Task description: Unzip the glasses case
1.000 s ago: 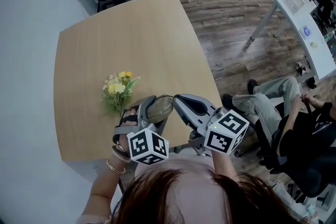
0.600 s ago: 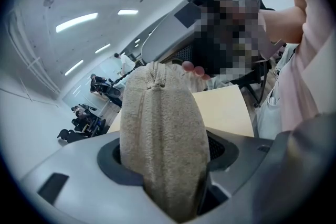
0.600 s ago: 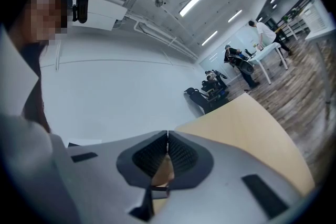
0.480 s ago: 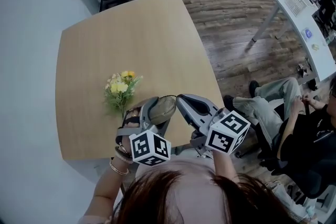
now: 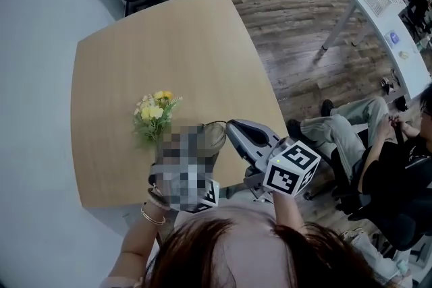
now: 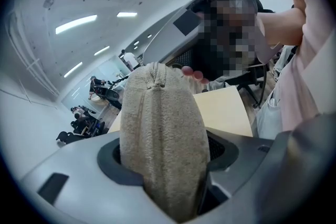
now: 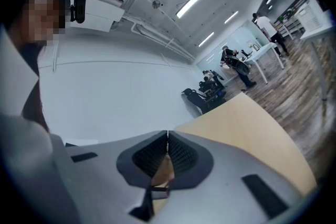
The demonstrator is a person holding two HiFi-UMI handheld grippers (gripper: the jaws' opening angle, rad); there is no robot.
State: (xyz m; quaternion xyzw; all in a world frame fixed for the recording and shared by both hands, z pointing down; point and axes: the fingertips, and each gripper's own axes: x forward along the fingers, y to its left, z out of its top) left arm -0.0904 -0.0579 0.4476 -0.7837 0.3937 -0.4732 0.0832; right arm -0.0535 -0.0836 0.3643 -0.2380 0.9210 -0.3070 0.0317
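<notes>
Head view shows almost no change over the past second. The left tool and the right tool sit where they sat, close together above the near edge of the pale wooden tabletop. Only the framing has drifted slightly against the small bunch of yellow and white flowers.

Left tool: the jaws are closed firmly on the oval, beige, fleecy fabric glasses case, one pad on each flank. The case projects forward past them and is held clear of the tabletop. Left gripper view shows the zip seam running over the crown of the case with both edges meeting; I find no opening in it.

Right tool: in the head view its tip lies just beside the upper end of the case. Right gripper view shows the jaws brought together, pads meeting. A thin dark strip sits low in the gap, and a thin dark cord arcs from the case toward the tip. That may be the zip pull, but I cannot confirm a hold on it.

Assessment: the task has not visibly advanced. I judge the step in hand to be securing the pull, with the draw along the seam yet to be made. Risk noted: a pinch on cord alone could slip once tension comes on
</notes>
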